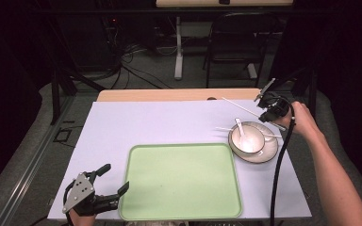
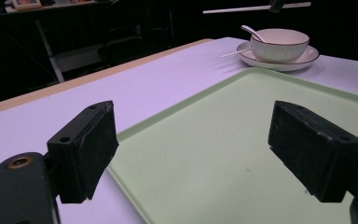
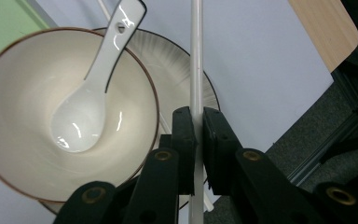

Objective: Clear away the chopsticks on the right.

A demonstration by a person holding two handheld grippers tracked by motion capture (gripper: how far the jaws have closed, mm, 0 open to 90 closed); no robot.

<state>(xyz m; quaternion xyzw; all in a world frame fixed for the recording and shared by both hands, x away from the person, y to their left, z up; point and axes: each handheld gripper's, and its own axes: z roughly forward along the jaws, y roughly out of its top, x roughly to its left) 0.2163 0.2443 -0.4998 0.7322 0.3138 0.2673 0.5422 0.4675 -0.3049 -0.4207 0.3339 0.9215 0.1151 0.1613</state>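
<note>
A: Chopstick point(image 3: 196, 56), white, thin and round, smooth like plastic; the right gripper point(image 3: 198, 140) has its black pads clamped on it.

B: Where is it in the high view?

A: Lifted above the table's far right part, slanting from the right gripper point(image 1: 272, 109) toward the back left, over the bowl's far side. A second white chopstick point(image 1: 226, 129) lies across the plate's rim.

B: The bowl?

A: Bowl point(image 3: 42, 116), round, cream, glossy inside, with a thin dark rim. A shiny white spoon point(image 3: 91, 102) lies in it, handle leaning on the edge. It stands on a plate point(image 1: 268, 151), pale with a dark rim and fine ribbing.

B: Anything else?

A: Tray point(image 1: 179, 181), pale green, matte, rectangular with rounded corners and a raised lip, lying on the lilac cloth point(image 1: 136, 122) over the wooden table point(image 1: 169, 95).

B: The hands?

A: The right hand point(image 1: 301, 120) is raised at the table's right edge, forearm reaching in from below. The left gripper point(image 1: 115, 181) rests low at the tray's near left corner, jaws spread wide with nothing between them; in its own view one pad hangs over the cloth, the other over the tray.
</note>
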